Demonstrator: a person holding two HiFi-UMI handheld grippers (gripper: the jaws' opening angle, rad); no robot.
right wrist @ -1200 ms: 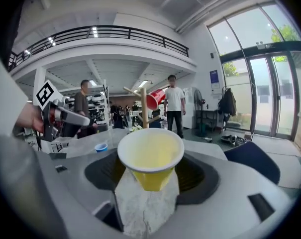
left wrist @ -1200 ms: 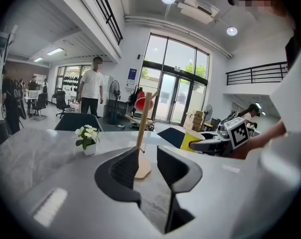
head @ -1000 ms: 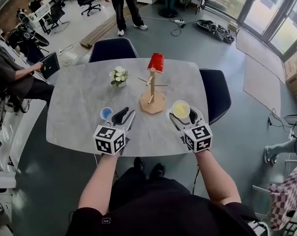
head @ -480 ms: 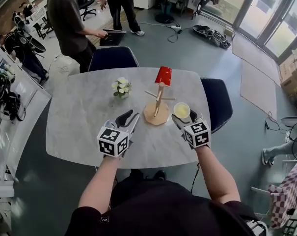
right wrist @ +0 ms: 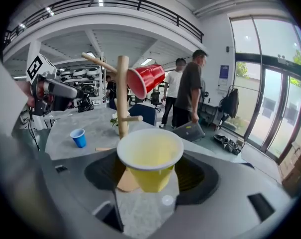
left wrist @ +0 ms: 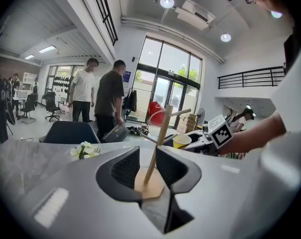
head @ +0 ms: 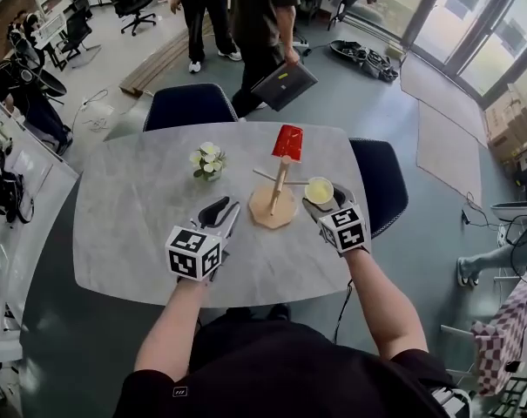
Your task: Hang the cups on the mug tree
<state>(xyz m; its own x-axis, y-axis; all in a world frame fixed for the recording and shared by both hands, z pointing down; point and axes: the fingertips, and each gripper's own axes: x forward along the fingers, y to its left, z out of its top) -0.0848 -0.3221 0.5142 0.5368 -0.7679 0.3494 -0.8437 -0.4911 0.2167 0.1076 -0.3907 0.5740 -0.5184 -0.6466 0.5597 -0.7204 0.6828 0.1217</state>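
The wooden mug tree (head: pixel 276 194) stands mid-table with a red cup (head: pixel 287 142) hung on its top peg. My right gripper (head: pixel 322 203) is shut on a yellow cup (head: pixel 319 190), held mouth-up just right of the tree's base; in the right gripper view that yellow cup (right wrist: pixel 150 158) fills the jaws, with the tree (right wrist: pixel 122 96) right behind it. My left gripper (head: pixel 225 207) is left of the tree's base. It is open and empty, and its jaws have just narrowed a little. A blue cup (right wrist: pixel 78 137) stands on the table; the head view does not show it.
A small vase of white flowers (head: pixel 208 161) sits left of the tree. Dark chairs stand at the far side (head: pixel 189 104) and the right side (head: pixel 381 181) of the grey table (head: pixel 132 225). A person carrying a laptop (head: pixel 283 84) passes behind the table.
My right gripper has carried the yellow cup in toward the tree. The left gripper has shifted toward the tree, now hiding the blue cup. A person with a laptop has walked behind the table.
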